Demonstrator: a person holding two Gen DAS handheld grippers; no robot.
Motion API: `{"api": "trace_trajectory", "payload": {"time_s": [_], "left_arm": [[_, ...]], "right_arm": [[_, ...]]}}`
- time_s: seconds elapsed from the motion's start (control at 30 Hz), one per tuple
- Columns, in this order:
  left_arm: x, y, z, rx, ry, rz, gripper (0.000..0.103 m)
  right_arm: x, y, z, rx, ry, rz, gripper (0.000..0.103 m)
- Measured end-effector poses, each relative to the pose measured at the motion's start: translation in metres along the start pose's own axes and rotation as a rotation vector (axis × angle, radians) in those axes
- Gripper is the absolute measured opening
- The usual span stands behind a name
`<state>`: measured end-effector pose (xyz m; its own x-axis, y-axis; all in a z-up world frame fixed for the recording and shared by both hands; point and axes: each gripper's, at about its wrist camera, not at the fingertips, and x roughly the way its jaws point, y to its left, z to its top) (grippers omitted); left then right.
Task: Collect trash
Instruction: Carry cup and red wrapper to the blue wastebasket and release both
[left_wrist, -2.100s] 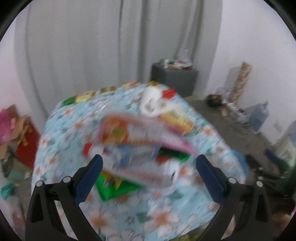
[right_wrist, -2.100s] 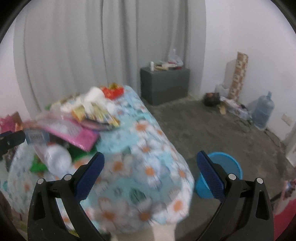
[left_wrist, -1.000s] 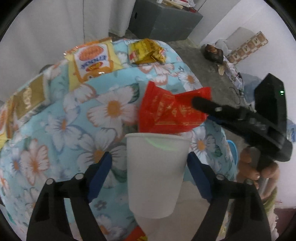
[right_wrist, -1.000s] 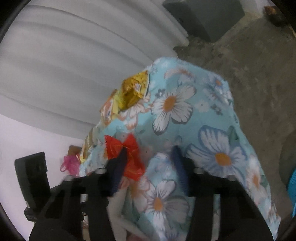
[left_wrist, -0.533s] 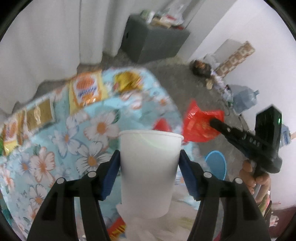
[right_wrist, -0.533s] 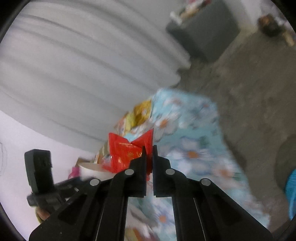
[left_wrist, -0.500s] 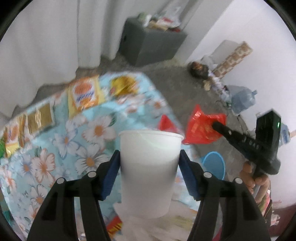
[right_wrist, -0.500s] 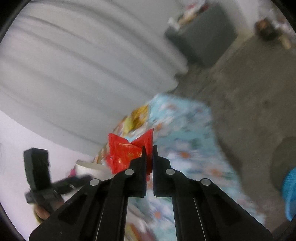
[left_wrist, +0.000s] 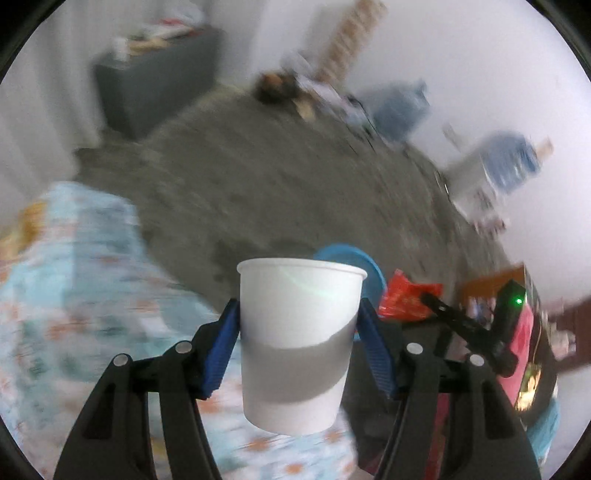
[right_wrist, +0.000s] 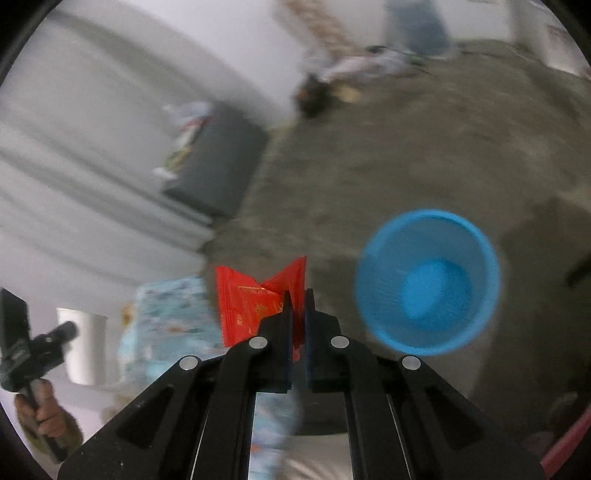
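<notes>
Two tongs off table since earlier | left (left_wrist: 299, 328) grips cup (left_wrist: 299, 350) | right (right_wrist: 298, 295) pinches red wrapper (right_wrist: 255, 299) (bin (right_wrist: 428, 280) near)

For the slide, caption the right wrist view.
Right claw shut on a red wrapper, blue bin on the floor ahead.

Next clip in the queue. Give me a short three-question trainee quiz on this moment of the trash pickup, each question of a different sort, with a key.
1. True or false: the left gripper holds the white paper cup upright.
2. What is pinched in the right gripper? A) yellow sachet B) red wrapper C) tissue
3. Fill in: the blue bin stands on the ____.

Key: 1 true; 2 B; 3 floor, and nothing shows inside it.
</notes>
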<state>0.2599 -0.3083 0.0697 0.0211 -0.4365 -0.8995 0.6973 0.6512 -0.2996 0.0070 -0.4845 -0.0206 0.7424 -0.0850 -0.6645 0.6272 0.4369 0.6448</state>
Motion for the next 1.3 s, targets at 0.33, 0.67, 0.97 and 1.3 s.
{"api": "trace_trajectory", "payload": {"time_s": [0.33,0.67,0.97,1.3], "left_arm": [[0.186,-0.099,0.019,0.029,0.181,-0.049,0.066],[0.193,-0.121,0.005,0.016,0.130,-0.075,0.079],[0.101,-0.112,-0.018,0.051,-0.054,-0.144,0.084],[-0.003,-0.070,-0.060,-0.084,-0.230,-0.198,0.092]], "right_arm": [[0.043,-0.089,0.001,0.196,0.008,-0.150,0.018],[0.041,-0.113,-0.011,0.205,-0.004,-0.223,0.050],[0.000,-0.068,-0.031,0.087,-0.081,-0.144,0.058],[-0.039,-0.032,-0.043,-0.050,-0.099,-0.088,0.065]]}}
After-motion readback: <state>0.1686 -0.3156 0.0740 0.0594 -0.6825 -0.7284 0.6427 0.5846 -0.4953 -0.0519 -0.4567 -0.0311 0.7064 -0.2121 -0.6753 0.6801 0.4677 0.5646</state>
